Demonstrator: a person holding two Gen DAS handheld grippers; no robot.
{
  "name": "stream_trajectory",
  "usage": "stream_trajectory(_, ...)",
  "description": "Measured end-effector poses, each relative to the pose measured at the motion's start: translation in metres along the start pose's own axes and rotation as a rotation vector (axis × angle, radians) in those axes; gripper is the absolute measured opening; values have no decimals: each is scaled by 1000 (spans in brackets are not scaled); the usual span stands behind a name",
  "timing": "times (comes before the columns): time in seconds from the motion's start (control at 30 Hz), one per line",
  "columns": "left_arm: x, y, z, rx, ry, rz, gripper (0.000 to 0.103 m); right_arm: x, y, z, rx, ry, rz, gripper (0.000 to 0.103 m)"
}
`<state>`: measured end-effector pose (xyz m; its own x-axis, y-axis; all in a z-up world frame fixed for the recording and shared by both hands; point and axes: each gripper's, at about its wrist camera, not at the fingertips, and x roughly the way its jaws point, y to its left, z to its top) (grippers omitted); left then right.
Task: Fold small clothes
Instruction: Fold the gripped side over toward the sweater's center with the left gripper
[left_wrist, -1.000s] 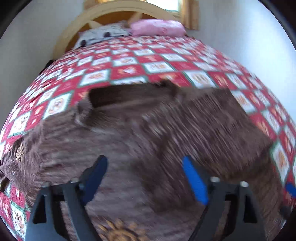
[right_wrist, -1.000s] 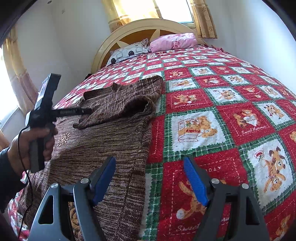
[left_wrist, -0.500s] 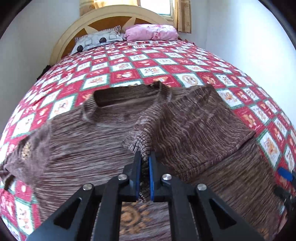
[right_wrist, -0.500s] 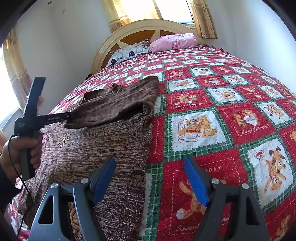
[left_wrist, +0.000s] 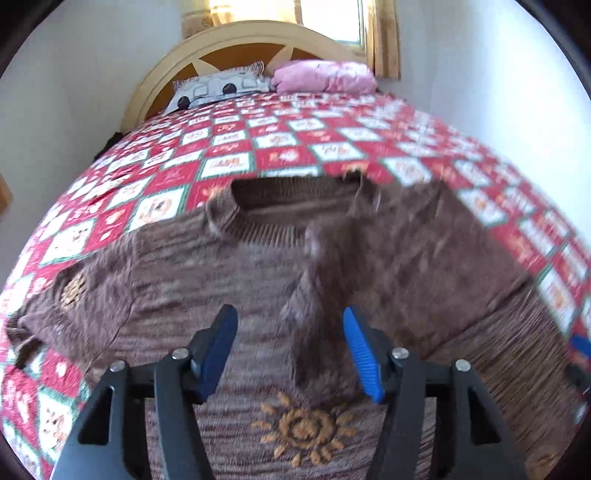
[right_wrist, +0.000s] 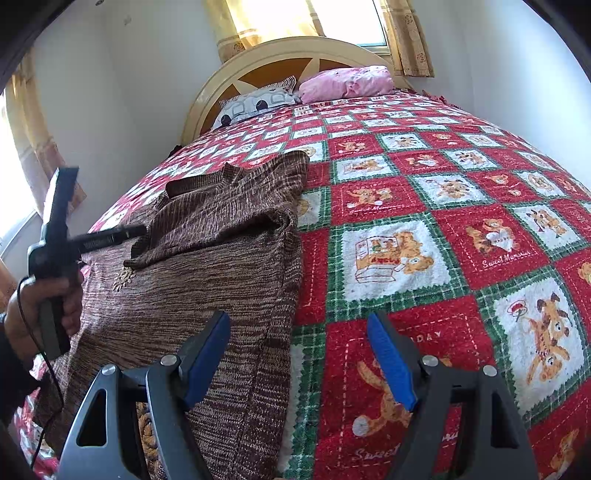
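Note:
A brown knit sweater (left_wrist: 184, 280) with an orange sun motif (left_wrist: 301, 430) lies flat on the bed, neck toward the headboard. Its right sleeve (left_wrist: 388, 266) is folded inward across the chest. The cuff (left_wrist: 317, 350) rests between the blue pads of my left gripper (left_wrist: 290, 317). The jaws are opening and neither pad presses the cloth. In the right wrist view a hand holds that left gripper (right_wrist: 142, 230) over the sweater (right_wrist: 207, 288). My right gripper (right_wrist: 297, 321) hovers open over the sweater's near right edge with nothing in it.
A red, green and white checked bedspread (right_wrist: 424, 229) covers the whole bed. A patterned pillow (right_wrist: 255, 105) and a pink pillow (right_wrist: 347, 83) lie against the cream headboard (right_wrist: 295, 51). White walls close both sides, and curtains hang at the window behind.
Half a second ago my left gripper was shut on the sleeve cuff. Its jaws now stand apart, the cuff lies released on the chest, and the gripper has drawn back a little. The right gripper has not moved.

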<state>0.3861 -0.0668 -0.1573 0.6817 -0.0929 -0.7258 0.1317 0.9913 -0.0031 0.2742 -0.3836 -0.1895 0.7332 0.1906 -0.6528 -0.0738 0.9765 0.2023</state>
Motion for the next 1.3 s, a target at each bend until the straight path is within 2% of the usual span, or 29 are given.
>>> stream_trajectory(0.07,9,7,11,-48,6,-29,69,0,0,0,0,0,0,77)
stream_trajectory(0.2,45,15,26,-134,105,-120,65,0,0,-1,3,1,3,77)
stream_trajectory(0.27,58,9,23,-122,155,-122,21,0,1,-1,4,1,5,77)
stream_trajectory(0.37,47,-7,20,-71,116,-99,13,0,1,-1,6,1,7,77)
stream_trajectory(0.43,29,-18,19,-1,46,-8,14,1,2,-1,4,3,5,78)
stream_trajectory(0.47,20,-24,17,43,6,55,20,1,2,-1,3,4,5,78)
stream_trajectory(0.5,14,-30,16,92,-25,130,22,1,2,-1,2,4,6,78)
stream_trajectory(0.53,12,-34,13,135,-40,197,38,1,2,-1,2,4,6,79)
stream_trajectory(0.57,15,-37,10,179,-39,272,74,1,1,-1,3,4,7,79)
stream_trajectory(0.6,20,-37,7,211,-33,331,89,1,2,-1,4,4,7,79)
stream_trajectory(0.63,24,-35,2,231,-21,365,98,1,2,-1,4,5,8,79)
stream_trajectory(0.67,26,-32,-1,229,-8,370,94,1,2,-1,3,5,7,79)
stream_trajectory(0.77,29,-14,-5,139,39,280,88,2,3,-1,-2,9,2,79)
stream_trajectory(0.83,28,-4,-2,88,27,266,85,3,3,-1,-3,10,1,80)
stream_trajectory(0.93,26,11,13,-55,34,77,76,3,4,-1,-6,12,-2,80)
stream_trajectory(1.0,34,14,23,-116,53,-18,75,3,4,-1,-5,12,-2,80)
stream_trajectory(1.03,40,13,26,-131,75,-48,76,2,4,-1,-4,11,0,80)
stream_trajectory(1.07,51,14,29,-147,111,-68,68,3,4,-1,-3,10,1,80)
stream_trajectory(1.1,60,13,33,-162,134,-74,58,3,4,-1,-2,10,2,80)
stream_trajectory(1.13,66,13,31,-179,155,-82,28,3,3,-1,-1,10,4,80)
stream_trajectory(1.17,69,14,30,-195,161,-79,22,2,3,-1,0,10,5,80)
stream_trajectory(1.23,57,8,24,-183,116,-59,18,2,3,-1,0,10,5,80)
stream_trajectory(1.3,43,-5,21,-92,55,24,17,2,3,-1,-1,11,3,80)
